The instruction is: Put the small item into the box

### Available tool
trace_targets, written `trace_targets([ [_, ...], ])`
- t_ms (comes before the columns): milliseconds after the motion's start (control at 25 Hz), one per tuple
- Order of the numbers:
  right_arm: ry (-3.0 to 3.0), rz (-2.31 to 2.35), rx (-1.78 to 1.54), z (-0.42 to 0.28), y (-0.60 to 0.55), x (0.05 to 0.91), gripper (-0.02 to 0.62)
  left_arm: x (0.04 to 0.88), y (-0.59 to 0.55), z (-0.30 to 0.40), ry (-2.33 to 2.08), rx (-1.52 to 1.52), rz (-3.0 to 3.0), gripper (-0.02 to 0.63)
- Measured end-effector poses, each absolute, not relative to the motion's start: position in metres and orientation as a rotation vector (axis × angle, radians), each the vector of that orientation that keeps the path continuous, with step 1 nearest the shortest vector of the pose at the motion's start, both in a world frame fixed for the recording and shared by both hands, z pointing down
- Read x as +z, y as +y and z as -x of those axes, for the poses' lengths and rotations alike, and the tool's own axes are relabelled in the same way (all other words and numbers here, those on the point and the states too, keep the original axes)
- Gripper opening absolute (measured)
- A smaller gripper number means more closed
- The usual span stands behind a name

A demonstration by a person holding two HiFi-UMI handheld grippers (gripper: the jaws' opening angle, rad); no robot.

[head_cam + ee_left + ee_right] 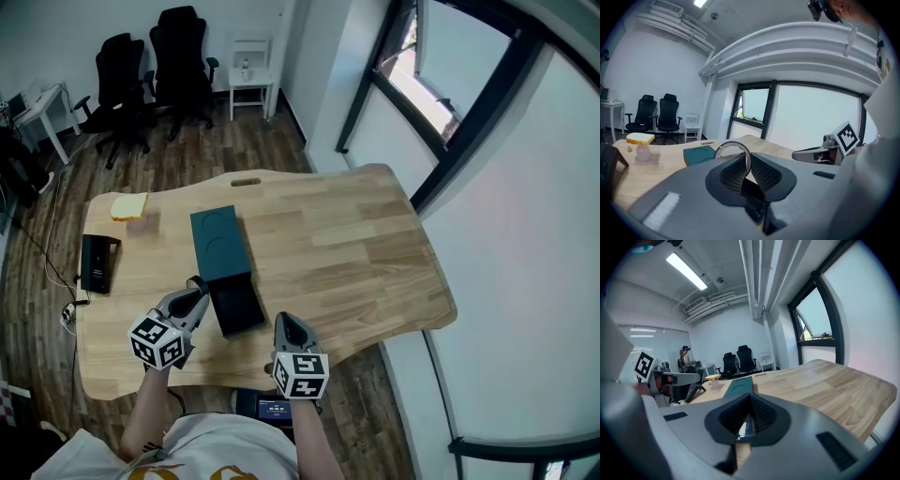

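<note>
A thin silver ring (732, 143) stands upright between the jaws of my left gripper (749, 161), which is shut on it. In the head view the left gripper (199, 286) hovers at the near left corner of the open dark teal box (236, 305). Its lid (215, 240) lies flat just behind it. The ring itself is too small to make out in the head view. My right gripper (284, 324) hangs just right of the box near the table's front edge. Its jaws (749, 416) are shut with nothing between them. The teal box (739, 386) shows ahead and to its left.
A yellow sponge-like block (129, 206) lies at the table's back left, with a small pale round object (643, 152) beside it. A black stand (97, 262) sits near the left edge. Black office chairs (155, 70) and a white side table (251, 86) stand beyond the wooden table (375, 253).
</note>
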State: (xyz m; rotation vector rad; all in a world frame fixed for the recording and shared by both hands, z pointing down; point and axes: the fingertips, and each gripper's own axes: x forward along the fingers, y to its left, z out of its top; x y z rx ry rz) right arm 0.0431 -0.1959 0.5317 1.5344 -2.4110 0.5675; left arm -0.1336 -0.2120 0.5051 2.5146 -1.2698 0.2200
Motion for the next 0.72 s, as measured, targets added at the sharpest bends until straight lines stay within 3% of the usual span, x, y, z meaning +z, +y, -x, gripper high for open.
trace_targets([
  [720,-2.331,-1.464,0.576,-0.047,-0.223,0.588,0.005,0.591,-0.231,0.101,-1.058,0.442,-2.426,0.035],
])
